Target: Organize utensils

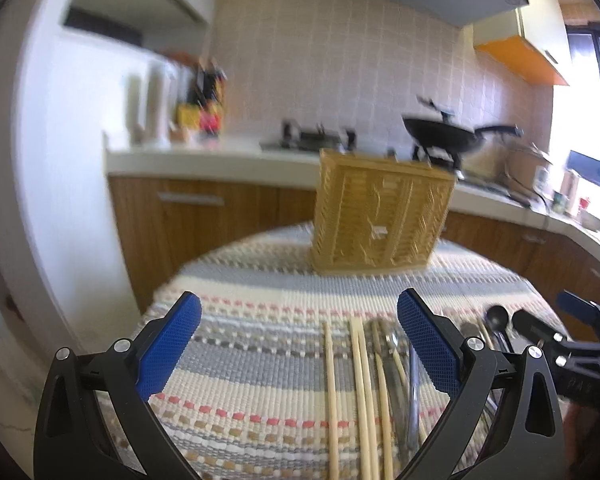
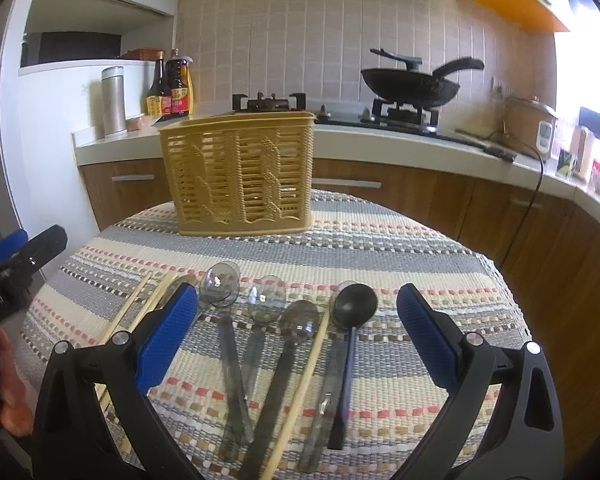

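Progress: judged not begun. Through its slats the yellow utensil basket [image 2: 238, 174] shows nothing inside, and every utensil in view lies flat on the striped woven tablecloth [image 2: 400, 248] near the front edge, well apart from the basket at the back.

Left to right:
- Left gripper [image 1: 298, 342]: jaws spread wide, holding nothing, hovering above the cloth. The left wrist view is motion-blurred.
- Wooden chopsticks [image 1: 360, 384]: several lying roughly parallel, pointing toward the basket, partly under the left gripper's right finger. One further chopstick [image 2: 300, 392] lies diagonally among the spoons.
- Clear plastic spoons [image 2: 220, 286]: at least three, bowls toward the basket, handles fanned toward the front and overlapping.
- Black spoon [image 2: 354, 304]: rightmost, its dark handle beside a clear one.
- Right gripper [image 2: 296, 334]: jaws wide apart, empty, positioned over the spoon group.

Remaining: all items are still to be lifted and stood in the basket.

Obstructions: the path to the basket is clear. The crossed chopstick and the overlapping handles may hinder a clean single pick. The kitchen counter [image 2: 380, 140], wok [image 2: 410, 84] and sauce bottles [image 2: 172, 88] stand behind, clear of the work.
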The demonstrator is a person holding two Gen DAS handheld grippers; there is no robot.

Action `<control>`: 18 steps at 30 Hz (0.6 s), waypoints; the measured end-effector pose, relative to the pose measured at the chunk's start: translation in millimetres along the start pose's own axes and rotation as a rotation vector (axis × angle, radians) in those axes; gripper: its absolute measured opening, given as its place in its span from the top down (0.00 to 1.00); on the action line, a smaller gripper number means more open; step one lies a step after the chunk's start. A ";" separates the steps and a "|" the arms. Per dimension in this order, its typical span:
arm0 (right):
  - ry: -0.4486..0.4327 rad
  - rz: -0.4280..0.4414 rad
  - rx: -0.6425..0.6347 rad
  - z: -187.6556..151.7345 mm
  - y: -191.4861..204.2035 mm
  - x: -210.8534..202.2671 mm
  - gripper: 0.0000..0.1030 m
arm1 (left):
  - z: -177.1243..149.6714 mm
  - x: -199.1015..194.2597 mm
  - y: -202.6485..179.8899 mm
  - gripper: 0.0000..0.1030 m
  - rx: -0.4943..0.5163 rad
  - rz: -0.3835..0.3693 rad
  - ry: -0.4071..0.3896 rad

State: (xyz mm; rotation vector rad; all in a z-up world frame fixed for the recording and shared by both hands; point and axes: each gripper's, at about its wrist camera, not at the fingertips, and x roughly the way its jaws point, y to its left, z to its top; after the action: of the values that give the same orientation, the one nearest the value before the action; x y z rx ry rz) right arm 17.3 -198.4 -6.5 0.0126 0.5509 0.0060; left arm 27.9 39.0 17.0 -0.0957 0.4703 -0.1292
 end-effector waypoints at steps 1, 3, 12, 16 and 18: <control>-0.011 -0.016 -0.002 1.7 -1.6 -1.3 0.07 | 7.6 5.8 8.2 0.13 0.003 -0.024 0.049; 0.002 -0.022 -0.017 10.5 -5.1 -2.2 0.07 | 19.1 21.9 19.8 0.17 0.022 -0.074 0.170; 0.232 0.019 -0.097 51.2 -14.6 26.5 0.24 | 12.1 110.8 17.7 0.45 0.062 -0.297 0.665; 0.416 0.101 0.012 62.0 -39.6 56.6 0.30 | -2.7 133.5 -7.6 0.57 0.151 -0.254 0.757; 0.488 0.120 0.041 65.0 -49.2 68.3 0.35 | -8.0 144.6 -19.1 0.64 0.192 -0.221 0.793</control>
State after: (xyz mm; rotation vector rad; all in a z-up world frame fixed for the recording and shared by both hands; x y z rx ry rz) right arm 109.7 -247.6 12.5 0.0858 1.0374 0.1174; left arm 150.0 -1.4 -52.1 0.1006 1.2356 -0.4352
